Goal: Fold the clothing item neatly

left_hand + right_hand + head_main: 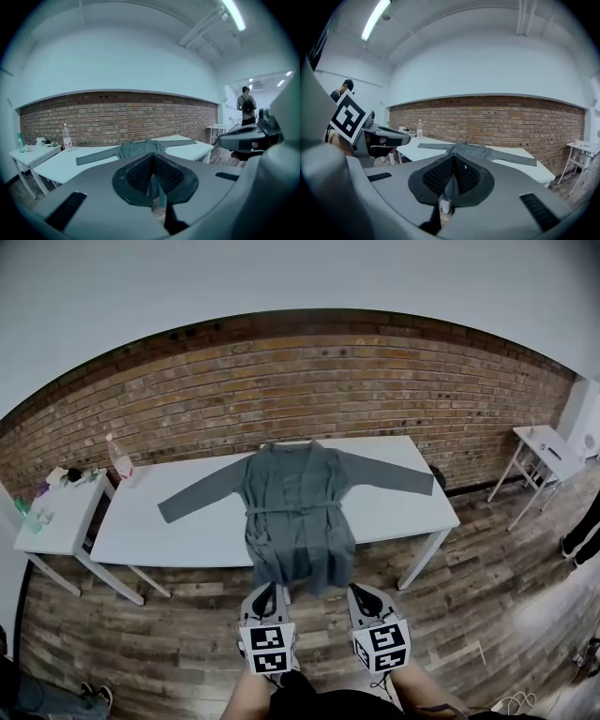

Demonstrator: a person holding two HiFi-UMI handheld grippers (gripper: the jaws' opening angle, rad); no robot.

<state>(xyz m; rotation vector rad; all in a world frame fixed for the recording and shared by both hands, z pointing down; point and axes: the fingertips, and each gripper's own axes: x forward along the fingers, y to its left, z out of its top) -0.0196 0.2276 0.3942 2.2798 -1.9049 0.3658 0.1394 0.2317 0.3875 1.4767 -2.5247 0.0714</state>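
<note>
1. Lying flat on the bench, the grey robe is well ahead of the left fingers and right fingers.
2. Both are clenched on nothing.
3. Open them first, then pinch each sleeve end gently.

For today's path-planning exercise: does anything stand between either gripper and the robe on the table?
Nothing visible does. The robe lies spread on the table, hem hanging over the near edge, just ahead of the left gripper and right gripper. The bottle stands far off to the left.
</note>
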